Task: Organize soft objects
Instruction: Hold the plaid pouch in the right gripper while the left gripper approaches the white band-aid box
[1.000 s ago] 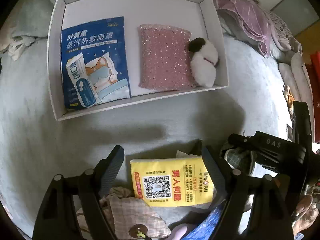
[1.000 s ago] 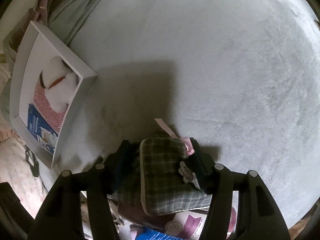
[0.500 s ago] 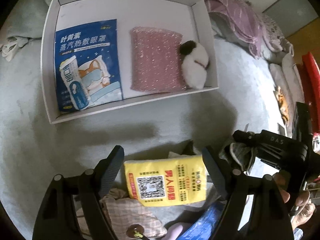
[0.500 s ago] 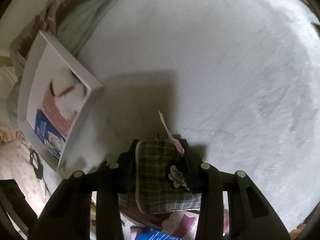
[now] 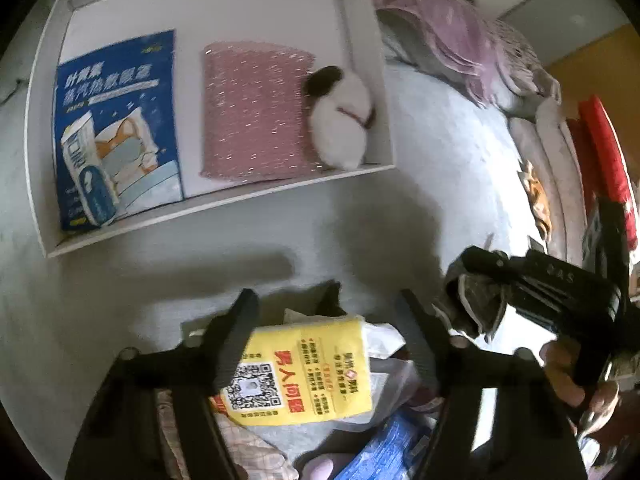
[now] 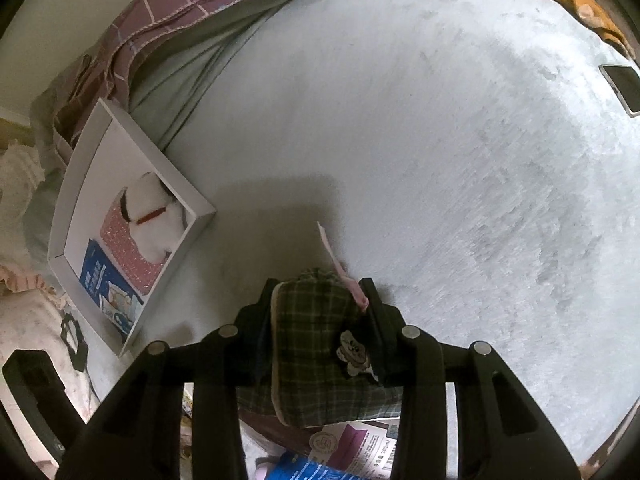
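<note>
Yellow tissue pack point(image 5: 304, 368) sits between the closing jaws of the steeply down-tilted left gripper point(image 5: 332, 320); beside it, the right gripper point(image 6: 320, 308), also pointing down, clamps a green plaid pouch point(image 6: 316, 344); beyond both fingertips lies the white tray point(image 5: 224, 208)

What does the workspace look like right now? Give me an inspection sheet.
Surface: grey bedspread, mostly bare.
Job's things: white tray holds blue pack, pink pad and plush. Yellow pack and plaid pouch outside it.
Clutter: loose packs heaped under both tools; phone near the edge.
Grippers: left tool closing around yellow pack; right tool shut on plaid pouch.
Cables: nothing seen.
Surroundings: purple blanket, pillows.
</note>
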Motion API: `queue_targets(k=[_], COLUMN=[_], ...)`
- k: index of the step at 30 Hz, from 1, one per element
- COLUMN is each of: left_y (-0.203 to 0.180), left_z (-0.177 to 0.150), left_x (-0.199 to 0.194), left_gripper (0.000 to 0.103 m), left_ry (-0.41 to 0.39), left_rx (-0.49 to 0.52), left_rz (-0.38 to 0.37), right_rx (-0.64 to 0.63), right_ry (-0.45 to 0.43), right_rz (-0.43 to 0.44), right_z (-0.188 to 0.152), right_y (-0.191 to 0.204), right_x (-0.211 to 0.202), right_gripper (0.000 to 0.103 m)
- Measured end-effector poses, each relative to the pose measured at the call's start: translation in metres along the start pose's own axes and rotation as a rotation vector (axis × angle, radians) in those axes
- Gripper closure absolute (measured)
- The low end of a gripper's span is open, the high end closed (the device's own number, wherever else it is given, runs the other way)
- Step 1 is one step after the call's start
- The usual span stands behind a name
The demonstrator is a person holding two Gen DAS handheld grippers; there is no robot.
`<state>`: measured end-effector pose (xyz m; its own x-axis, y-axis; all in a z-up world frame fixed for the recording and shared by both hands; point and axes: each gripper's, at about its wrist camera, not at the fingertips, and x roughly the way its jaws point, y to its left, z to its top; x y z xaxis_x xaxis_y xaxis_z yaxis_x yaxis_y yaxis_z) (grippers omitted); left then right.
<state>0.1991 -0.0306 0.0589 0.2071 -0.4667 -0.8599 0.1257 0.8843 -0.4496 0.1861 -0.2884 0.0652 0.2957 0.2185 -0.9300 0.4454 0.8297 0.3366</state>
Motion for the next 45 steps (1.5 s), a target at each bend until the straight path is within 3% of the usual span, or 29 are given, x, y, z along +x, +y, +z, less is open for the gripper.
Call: queue_targets(k=[5, 9, 14, 22, 24, 29, 33, 39, 41, 45], left_y=[-0.015, -0.029, -0.045, -0.055, -0.053, -0.052, -0.056, -0.053, -0.051, -0.042], left_z=[-0.004, -0.008, -0.015, -0.021, -0.02, -0.021, -0.022, -0.02, -0.019, -0.013], left_x=[-0.004, -0.003, 0.003, -0.007, -0.004, 0.006, 0.006, 0.016, 0.018, 0.025], left_gripper=[0.067, 0.069, 0.069, 0.069, 0.063, 0.06, 0.041, 0.041, 0.041, 0.041], left_ry=[-0.015, -0.012, 0.029, 0.015, 0.029, 0.079, 0.057, 0.083, 0.075, 0.024], left_rx=[0.054, 0.129, 0.196, 0.189, 0.183, 0.151, 0.145, 0.131, 0.122, 0.088], left_rz=[-0.046, -0.082, -0.039, -0.075, -0.079, -0.049, -0.033, 0.002, 0.025, 0.175], right_rx=[0.004, 0.003, 0.012, 0.026, 0.03, 0.034, 0.033, 0.028, 0.025, 0.023], right_ry=[-0.013, -0.019, -0.024, -0.035, -0.037, -0.034, -0.036, -0.038, -0.037, -0.036], right_rz=[0.005, 0.012, 0.012, 0.017, 0.017, 0.016, 0.017, 0.017, 0.016, 0.018], right_z=[-0.003, -0.002, 0.001, 0.001, 0.001, 0.0, 0.001, -0.001, -0.002, -0.002], right_y=[0.003, -0.001, -0.006, -0.009, -0.011, -0.011, -0.011, -0.009, -0.009, -0.008], right_x=[-0.003, -0.008, -0.013, -0.019, -0.02, -0.02, -0.021, -0.021, -0.021, -0.021], right_gripper=[0.062, 0.062, 0.062, 0.062, 0.062, 0.062, 0.062, 0.062, 0.062, 0.062])
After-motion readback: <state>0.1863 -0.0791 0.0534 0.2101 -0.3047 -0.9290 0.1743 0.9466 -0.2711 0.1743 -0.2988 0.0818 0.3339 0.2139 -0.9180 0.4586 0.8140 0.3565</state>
